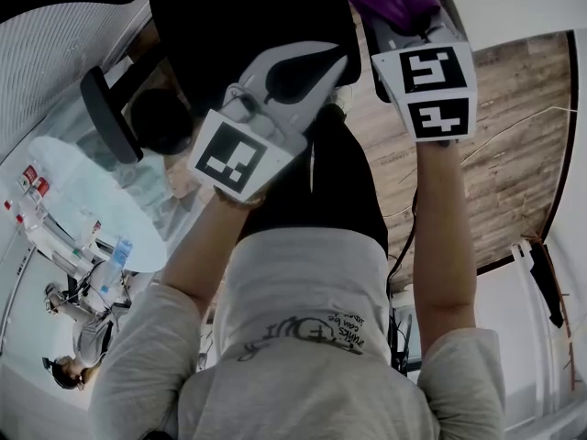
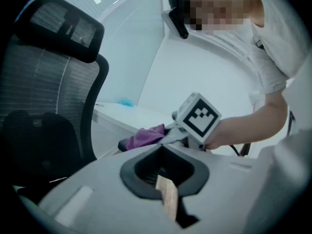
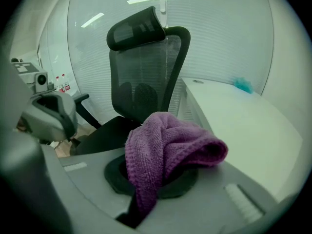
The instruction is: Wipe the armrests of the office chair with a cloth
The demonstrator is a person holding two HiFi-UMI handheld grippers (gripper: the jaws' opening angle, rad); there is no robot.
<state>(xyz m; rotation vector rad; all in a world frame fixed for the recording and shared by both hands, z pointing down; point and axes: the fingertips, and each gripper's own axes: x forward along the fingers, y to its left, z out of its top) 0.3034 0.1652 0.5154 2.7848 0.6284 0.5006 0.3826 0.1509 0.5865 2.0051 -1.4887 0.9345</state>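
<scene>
— Cloth (image 3: pixel 165 145)?
— Bunched, clamped tight in the right gripper (image 3: pixel 146 201), held up before the chair (image 3: pixel 141 77).
— Left gripper (image 2: pixel 168 194)?
— Jaws together, empty, near the armrest (image 1: pixel 110 113), not touching.

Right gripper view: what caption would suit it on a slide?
A purple cloth clamped in the right gripper's jaws, facing a black mesh office chair beside a white desk.

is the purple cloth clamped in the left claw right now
No, the purple cloth hangs bunched from the right claw, and the left claw has no cloth between its jaws.
</scene>
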